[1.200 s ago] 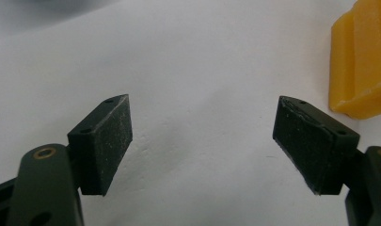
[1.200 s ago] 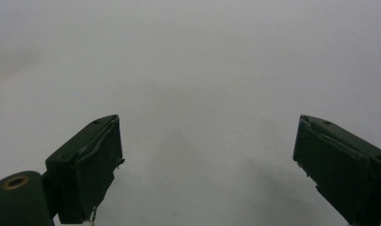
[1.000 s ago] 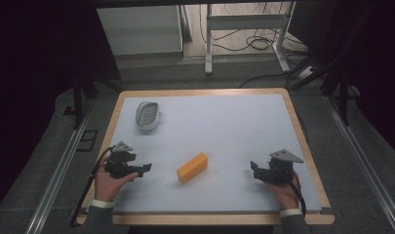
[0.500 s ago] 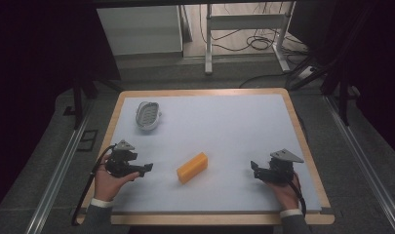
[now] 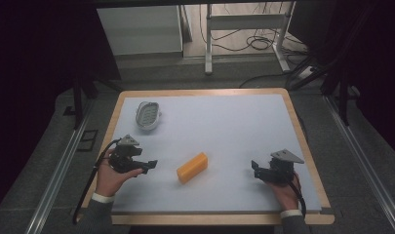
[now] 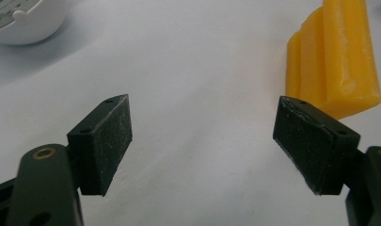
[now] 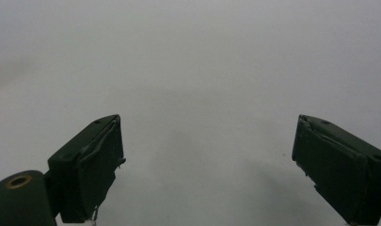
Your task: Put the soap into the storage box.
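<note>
I hold my left gripper (image 5: 147, 165) low over the pale blue table (image 5: 234, 126), near its left side. Its two black jaws are spread wide apart, with nothing between them. In my left gripper view, the yellow block (image 6: 336, 61) lies just past my right-hand pad (image 6: 315, 141), a bit off to that side. It is close, but I am not touching it. The block is long, with ridges along it. From the high view it lies flat near the middle of the table, turned at a slant (image 5: 192, 167), between my two hands.

A white oval dish (image 5: 148, 115) sits farther back on the left, well apart from the block.

My right gripper (image 5: 254, 169) hangs over the right side of the table. Its jaws are wide apart too, and they hold nothing. Under them I see bare table.
</note>
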Motion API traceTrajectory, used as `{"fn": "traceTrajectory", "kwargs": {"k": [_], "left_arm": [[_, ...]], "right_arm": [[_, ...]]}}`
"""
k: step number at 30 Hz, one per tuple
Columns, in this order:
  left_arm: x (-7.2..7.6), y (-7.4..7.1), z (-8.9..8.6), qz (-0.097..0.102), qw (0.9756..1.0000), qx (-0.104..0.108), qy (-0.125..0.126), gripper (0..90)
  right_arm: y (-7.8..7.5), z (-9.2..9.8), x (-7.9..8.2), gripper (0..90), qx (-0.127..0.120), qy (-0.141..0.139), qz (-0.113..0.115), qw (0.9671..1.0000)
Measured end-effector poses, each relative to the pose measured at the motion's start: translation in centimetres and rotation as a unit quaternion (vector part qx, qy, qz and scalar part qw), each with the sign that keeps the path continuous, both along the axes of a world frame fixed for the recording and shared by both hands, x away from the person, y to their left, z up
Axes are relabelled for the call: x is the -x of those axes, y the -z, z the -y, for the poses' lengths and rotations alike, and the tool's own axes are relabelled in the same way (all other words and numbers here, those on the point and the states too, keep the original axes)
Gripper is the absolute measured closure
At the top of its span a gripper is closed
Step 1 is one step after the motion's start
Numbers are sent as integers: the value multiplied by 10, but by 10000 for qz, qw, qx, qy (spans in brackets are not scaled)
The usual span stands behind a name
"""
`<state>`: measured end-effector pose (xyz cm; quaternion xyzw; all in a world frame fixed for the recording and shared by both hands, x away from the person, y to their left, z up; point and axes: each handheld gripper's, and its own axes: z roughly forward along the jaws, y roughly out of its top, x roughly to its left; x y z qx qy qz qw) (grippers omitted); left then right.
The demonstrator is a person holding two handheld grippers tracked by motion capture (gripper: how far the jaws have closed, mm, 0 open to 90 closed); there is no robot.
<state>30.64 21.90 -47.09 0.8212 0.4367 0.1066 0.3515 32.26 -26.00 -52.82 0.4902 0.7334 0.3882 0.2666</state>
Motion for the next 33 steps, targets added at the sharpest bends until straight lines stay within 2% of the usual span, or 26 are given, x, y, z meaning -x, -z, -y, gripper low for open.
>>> {"fn": "traceTrajectory", "kwargs": {"k": [3,10,21,23,25,27,33], "left_arm": [[-2,-5,8,29,9999,-64,120,204],[-5,-11,17,5,9997,-127,218,200],[-8,-21,34,90,9987,-238,438,198],[-9,-21,35,87,9988,-182,455,199],[-9,-22,37,197,9987,-239,406,199],[-7,-25,38,337,9987,-152,360,211],[-7,-29,46,376,9980,-181,476,214]], "right_arm": [[0,1,0,95,-41,27,32,10000],[0,1,1,95,-32,20,45,10000],[0,2,1,95,-82,67,59,9999],[0,2,1,95,-75,69,59,9999],[0,2,1,94,-79,91,61,9999],[0,2,1,94,-84,117,77,9999],[0,3,1,95,-95,114,64,9999]]}}
